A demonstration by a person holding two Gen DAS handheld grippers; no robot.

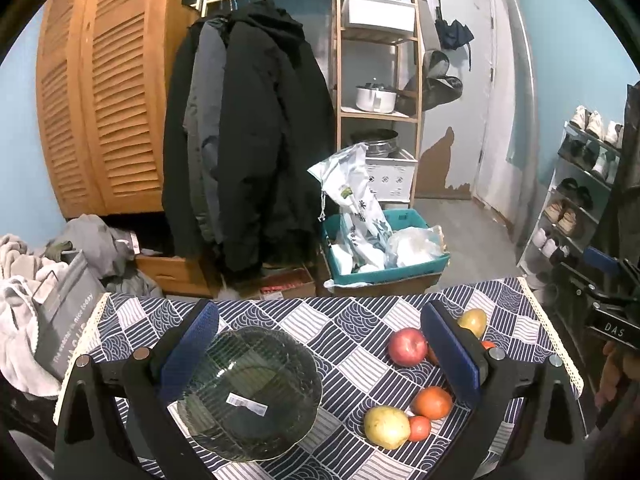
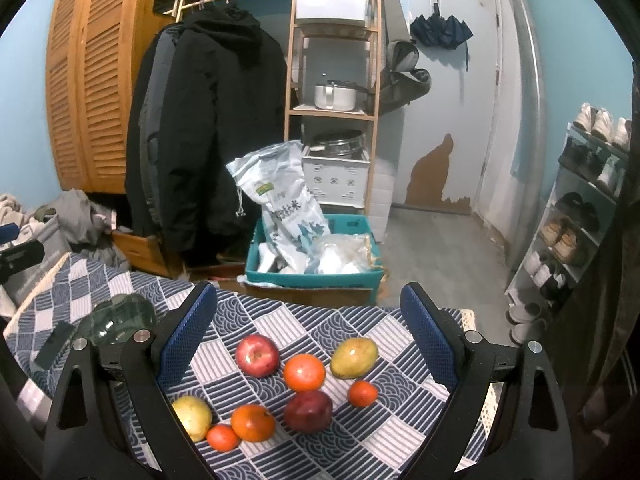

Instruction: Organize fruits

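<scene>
The mango [image 2: 354, 357] lies with its long axis toward 2 o'clock. Right tool [image 2: 310, 346] and left tool [image 1: 320, 354] hover released over the table [image 2: 360, 448], level.

left claw [image 1: 320, 344]: open, empty | glass plate [image 1: 256, 396]: beneath left finger | red apple [image 1: 408, 347], fruits: right, on tablecloth [image 1: 348, 320]

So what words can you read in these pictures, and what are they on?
"DAS": white letters on the black right tongs' body.
"nice today": part of a line on the grey bag; the rest is too blurred.
Chinese characters on the white rice sack: too blurred to read.
Sticker on the glass bowl: too small to read.
</scene>
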